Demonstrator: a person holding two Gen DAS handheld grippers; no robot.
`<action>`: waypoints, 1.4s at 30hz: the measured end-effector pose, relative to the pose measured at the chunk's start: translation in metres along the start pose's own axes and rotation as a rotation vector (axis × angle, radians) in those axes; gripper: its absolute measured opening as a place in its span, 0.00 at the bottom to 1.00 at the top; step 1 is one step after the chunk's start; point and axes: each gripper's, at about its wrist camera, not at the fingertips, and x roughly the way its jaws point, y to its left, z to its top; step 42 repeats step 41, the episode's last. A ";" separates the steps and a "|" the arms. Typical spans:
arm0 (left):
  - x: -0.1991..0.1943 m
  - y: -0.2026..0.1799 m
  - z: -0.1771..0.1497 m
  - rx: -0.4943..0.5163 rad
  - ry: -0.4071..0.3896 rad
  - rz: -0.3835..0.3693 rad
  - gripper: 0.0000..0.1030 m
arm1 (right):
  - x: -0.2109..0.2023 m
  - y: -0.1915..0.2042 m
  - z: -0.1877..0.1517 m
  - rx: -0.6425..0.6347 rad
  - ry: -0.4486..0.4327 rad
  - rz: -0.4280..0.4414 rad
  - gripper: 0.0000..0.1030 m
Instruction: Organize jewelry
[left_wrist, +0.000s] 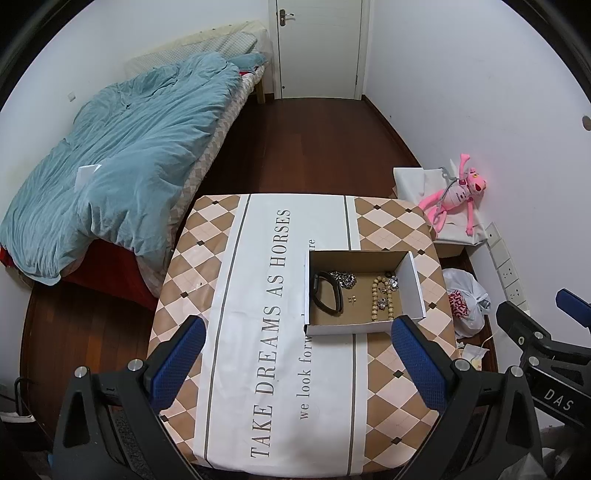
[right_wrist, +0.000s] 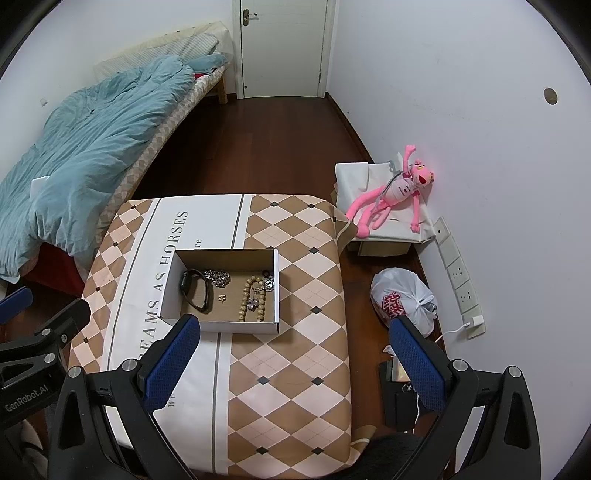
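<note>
Both grippers hover above the worktop (left_wrist: 229, 258), empty. The left gripper (left_wrist: 299, 365) has its fingers spread wide; the right gripper (right_wrist: 295, 363) is just as wide. The jewelry sits in the open cardboard box (right_wrist: 275, 291): black watch (right_wrist: 195, 291), silver chain (right_wrist: 218, 277), wooden bead bracelet (right_wrist: 253, 299).

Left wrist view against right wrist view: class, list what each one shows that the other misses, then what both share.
Only the left wrist view shows the tablecloth's full line "TAKE DREAMS AS HORSES" and the right gripper at its right edge.

Only the right wrist view shows the white charger plugged in by the wall sockets and the left gripper at its left edge.

Both show the open cardboard box holding a black watch, a wooden bead bracelet and a metal chain, plus the pink plush toy.
</note>
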 end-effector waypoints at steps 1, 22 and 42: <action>0.000 0.001 0.000 0.000 0.000 -0.001 1.00 | -0.001 0.000 0.001 -0.001 0.000 0.000 1.00; -0.003 0.002 0.000 -0.001 -0.001 -0.001 1.00 | -0.001 -0.001 0.001 -0.003 0.004 0.002 1.00; -0.003 0.001 -0.002 -0.001 -0.007 -0.001 1.00 | 0.002 -0.002 -0.001 -0.006 0.007 0.000 1.00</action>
